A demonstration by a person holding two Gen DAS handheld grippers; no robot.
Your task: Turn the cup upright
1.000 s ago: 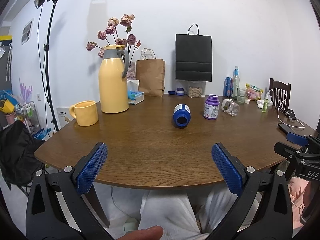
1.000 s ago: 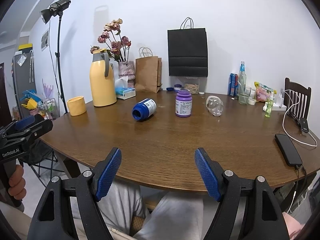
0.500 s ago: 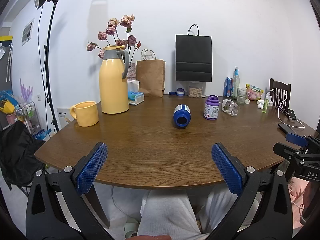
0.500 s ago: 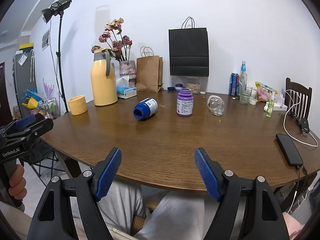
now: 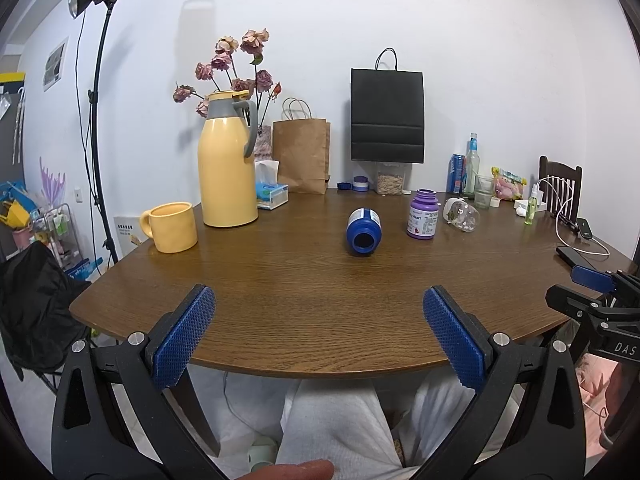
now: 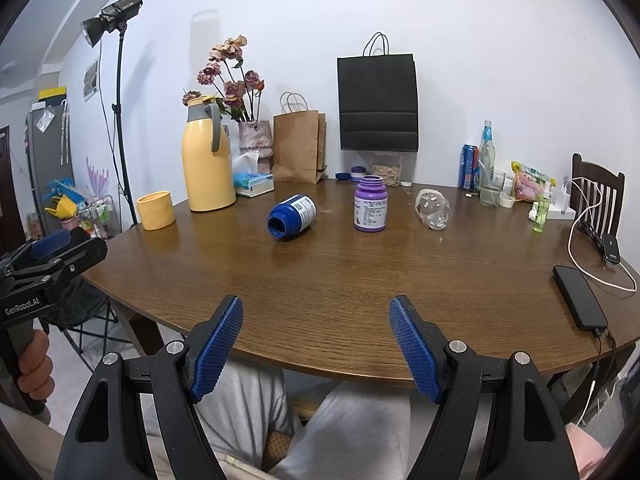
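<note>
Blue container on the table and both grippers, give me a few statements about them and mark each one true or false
1. The blue container lies on its side on the table. True.
2. The purple bottle is tipped over. False: it stands upright, to the right of the blue container.
3. The left gripper is shut on the blue container. False: it is open and empty, back at the near table edge.
4. The right gripper is open and holds nothing. True.
5. The yellow mug stands beside the yellow thermos jug. True.
</note>
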